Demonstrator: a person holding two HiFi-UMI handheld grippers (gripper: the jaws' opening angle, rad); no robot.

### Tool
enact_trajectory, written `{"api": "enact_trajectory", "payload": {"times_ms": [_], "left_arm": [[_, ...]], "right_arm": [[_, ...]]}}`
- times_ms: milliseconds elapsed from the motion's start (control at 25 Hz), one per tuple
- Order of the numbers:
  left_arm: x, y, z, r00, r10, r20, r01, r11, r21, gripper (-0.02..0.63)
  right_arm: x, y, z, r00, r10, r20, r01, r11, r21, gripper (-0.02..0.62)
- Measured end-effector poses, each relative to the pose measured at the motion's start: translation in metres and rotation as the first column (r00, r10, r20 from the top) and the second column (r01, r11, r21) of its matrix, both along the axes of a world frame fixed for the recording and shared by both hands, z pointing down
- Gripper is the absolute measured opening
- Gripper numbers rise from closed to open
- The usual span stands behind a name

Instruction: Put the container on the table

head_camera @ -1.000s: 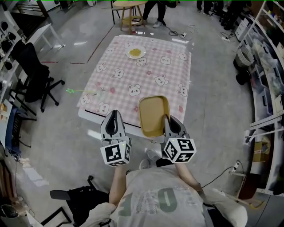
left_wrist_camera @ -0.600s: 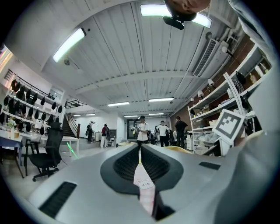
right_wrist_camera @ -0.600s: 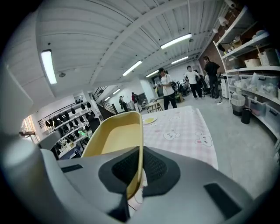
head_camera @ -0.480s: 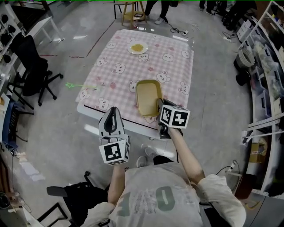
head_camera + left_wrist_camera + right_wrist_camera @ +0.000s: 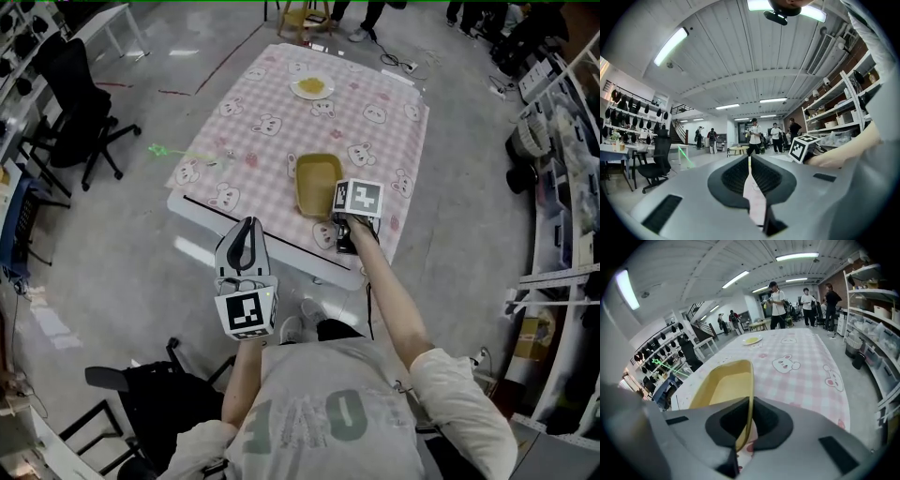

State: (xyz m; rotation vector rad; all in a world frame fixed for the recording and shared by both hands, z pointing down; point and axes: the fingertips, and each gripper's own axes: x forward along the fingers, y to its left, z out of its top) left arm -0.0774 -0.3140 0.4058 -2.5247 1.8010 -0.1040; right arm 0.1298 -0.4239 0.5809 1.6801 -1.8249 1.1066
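right tool (image 5: 749, 420) astride container (image 5: 723, 386) rim

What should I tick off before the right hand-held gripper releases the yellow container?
1. Right hand-held gripper shut on the yellow container at its rim: ok.
2. Container over the bunny-print table: ok.
3. Container's base resting on the table: cannot tell.
4. Landing spot free of the plate, which sits at the far end: ok.
5. Left hand-held gripper shut, short of the table: ok.
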Motion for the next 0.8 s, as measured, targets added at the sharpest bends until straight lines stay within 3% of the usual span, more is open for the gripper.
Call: {"api": "enact_trajectory", "payload": {"times_ms": [120,320,640,800], "left_arm": [[-0.012,0.004,0.003,1.0,-0.03,-0.006,0.03,0.999,-0.009,0.039],[-0.021,0.011,0.002,0.999,-0.043,0.003,0.043,0.999,-0.014,0.038],[-0.038,0.02,0.004,0.996,-0.088,0.009,0.089,0.996,-0.02,0.04],[-0.042,0.022,0.004,0.996,-0.091,0.011,0.091,0.996,-0.021,0.039]], "right_arm": [[-0.008,-0.008,0.013,0.999,0.014,0.042,-0.012,0.999,-0.042,0.035],[-0.005,-0.006,0.026,1.0,0.014,-0.002,-0.014,0.997,-0.073,0.035],[-0.008,-0.006,0.034,1.0,0.016,0.018,-0.015,0.998,-0.067,0.037],[-0.014,-0.003,0.039,0.997,0.013,0.072,-0.009,0.998,-0.063,0.037]]}}
